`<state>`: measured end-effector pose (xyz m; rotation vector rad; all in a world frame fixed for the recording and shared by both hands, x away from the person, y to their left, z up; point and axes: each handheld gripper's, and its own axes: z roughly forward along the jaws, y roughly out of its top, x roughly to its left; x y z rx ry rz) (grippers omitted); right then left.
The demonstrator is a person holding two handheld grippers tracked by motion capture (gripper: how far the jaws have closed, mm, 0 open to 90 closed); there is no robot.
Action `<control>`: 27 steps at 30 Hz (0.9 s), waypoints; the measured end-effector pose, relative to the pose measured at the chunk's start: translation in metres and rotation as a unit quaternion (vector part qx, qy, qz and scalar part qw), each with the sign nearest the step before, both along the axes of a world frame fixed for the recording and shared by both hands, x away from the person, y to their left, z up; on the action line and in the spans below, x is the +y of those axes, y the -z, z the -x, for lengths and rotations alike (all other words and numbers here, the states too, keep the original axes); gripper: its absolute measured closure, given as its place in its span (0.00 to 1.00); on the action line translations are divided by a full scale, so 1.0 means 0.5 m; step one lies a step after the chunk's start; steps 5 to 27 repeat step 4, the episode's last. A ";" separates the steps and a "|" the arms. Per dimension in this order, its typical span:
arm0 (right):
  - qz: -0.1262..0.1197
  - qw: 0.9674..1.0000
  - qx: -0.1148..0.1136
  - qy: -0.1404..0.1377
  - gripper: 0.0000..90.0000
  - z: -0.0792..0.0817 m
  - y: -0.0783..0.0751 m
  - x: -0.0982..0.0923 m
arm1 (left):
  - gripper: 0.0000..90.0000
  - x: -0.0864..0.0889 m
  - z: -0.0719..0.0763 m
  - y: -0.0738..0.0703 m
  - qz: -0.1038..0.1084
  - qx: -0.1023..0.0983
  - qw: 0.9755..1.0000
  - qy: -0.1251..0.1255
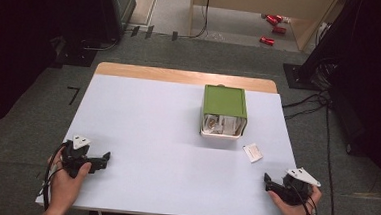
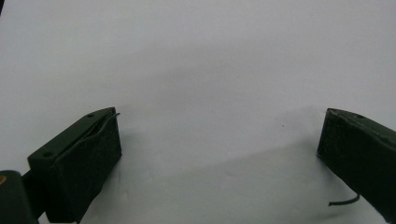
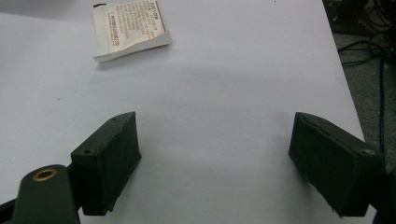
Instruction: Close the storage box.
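White table with a box and a packet

The table [image 1: 151,135] has a white top and a bare wooden strip along its far edge. A green-lidded box [image 1: 223,111] holding packets stands right of centre toward the far edge; a small white packet [image 1: 252,152] lies flat just nearer, apart from it.

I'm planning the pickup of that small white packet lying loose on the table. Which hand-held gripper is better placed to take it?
Probably the right hand-held gripper: the packet lies just ahead of it, near the green box, and its jaws stand open. The left hand-held gripper sits across the table.
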<state>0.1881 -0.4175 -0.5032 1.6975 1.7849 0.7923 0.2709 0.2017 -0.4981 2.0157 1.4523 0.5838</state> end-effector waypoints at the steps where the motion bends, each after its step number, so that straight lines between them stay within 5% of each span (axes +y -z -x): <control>1: 0.000 1.000 0.000 0.000 0.18 0.000 0.000 0.000 | 0.00 0.000 0.000 0.000 0.000 0.000 1.000 0.000; 27: -0.001 1.000 0.000 0.000 0.18 0.000 0.000 0.000 | 0.00 0.000 0.000 0.000 0.000 0.000 1.000 0.000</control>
